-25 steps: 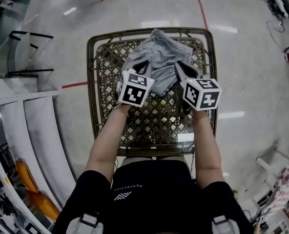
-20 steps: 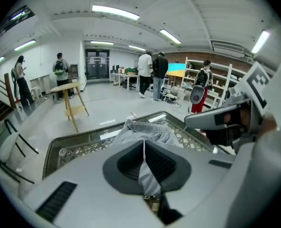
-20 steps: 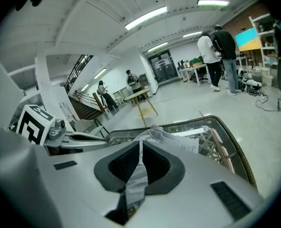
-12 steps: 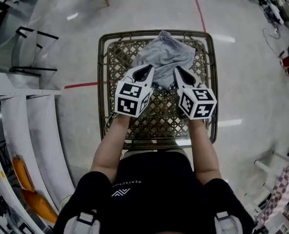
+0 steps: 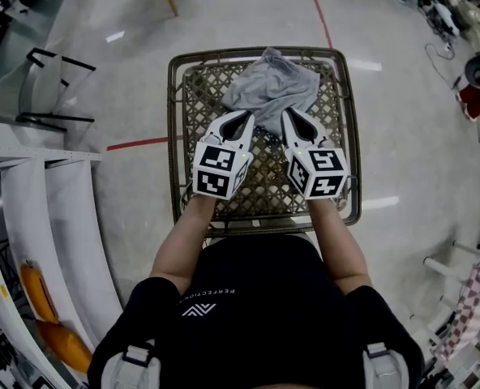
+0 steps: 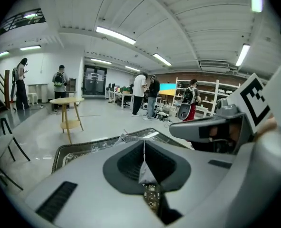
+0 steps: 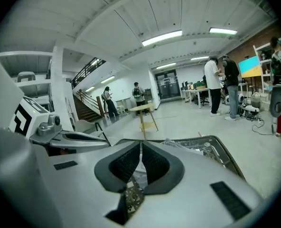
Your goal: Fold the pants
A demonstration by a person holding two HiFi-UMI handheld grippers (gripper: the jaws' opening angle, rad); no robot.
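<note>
- A red floor line (image 5: 135,143) runs up to the left side of the wicker table (image 5: 176,136), which stands just in front of the person.
- The left gripper (image 5: 249,117) hangs over the middle of the table, left of its partner. Its jaws are clenched on the near edge of the grey pants (image 5: 272,83). The left gripper view shows a thin fold of cloth pinched between the pads.
- The pants lie bunched on the far half of the table. Their far edge reaches the far rim and their near edge is drawn up to both grippers.
- The right gripper (image 5: 287,113) sits just beside the left one, the two tips near each other. Its jaws are also closed tight, grasping the same near edge. The right gripper view shows grey cloth caught between its pads.
</note>
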